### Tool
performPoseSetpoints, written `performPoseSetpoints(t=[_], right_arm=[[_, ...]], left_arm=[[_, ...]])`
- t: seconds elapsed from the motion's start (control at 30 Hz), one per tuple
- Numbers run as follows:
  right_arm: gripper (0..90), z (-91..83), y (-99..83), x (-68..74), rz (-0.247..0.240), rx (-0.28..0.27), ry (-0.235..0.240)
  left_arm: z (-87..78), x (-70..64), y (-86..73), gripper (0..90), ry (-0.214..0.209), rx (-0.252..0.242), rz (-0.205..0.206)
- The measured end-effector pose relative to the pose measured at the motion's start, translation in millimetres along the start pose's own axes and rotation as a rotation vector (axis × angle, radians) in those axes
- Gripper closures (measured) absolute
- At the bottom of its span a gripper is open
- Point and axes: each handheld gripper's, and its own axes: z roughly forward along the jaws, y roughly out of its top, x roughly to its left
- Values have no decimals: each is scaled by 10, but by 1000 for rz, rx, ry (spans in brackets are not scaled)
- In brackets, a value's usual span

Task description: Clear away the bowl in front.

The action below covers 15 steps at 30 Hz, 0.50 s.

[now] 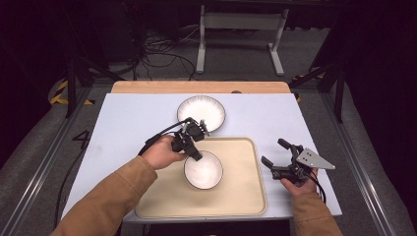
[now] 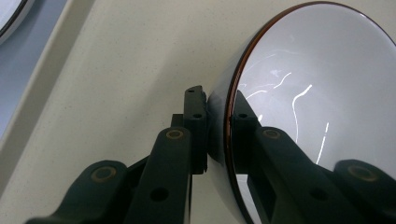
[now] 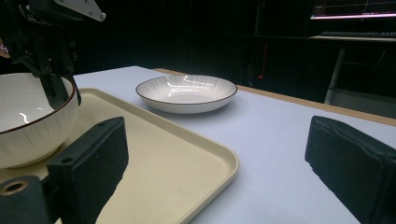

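The left hand [image 1: 161, 153] is reached forward over the near-left part of the beige tray [image 1: 246, 196], its sleeved forearm angled in from the lower left. The left gripper [image 1: 195, 153] is clamped on the rim of the white bowl [image 1: 203, 170], one jaw outside the wall and one inside, and the bowl is seen over the tray's middle. The right hand [image 1: 297, 179] is held just off the tray's right edge, the right gripper [image 1: 274, 152] spread wide with nothing between its jaws. A white plate [image 1: 201, 112] is set beyond the tray on the table [image 1: 128, 123].
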Motion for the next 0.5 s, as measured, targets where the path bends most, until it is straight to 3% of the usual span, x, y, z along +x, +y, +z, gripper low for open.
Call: performPoseSetpoints(t=[0.5], right_arm=[[67,0,0,1,0,1,0]], left_arm=[[5,27,-25,812,-26,-7,-8]])
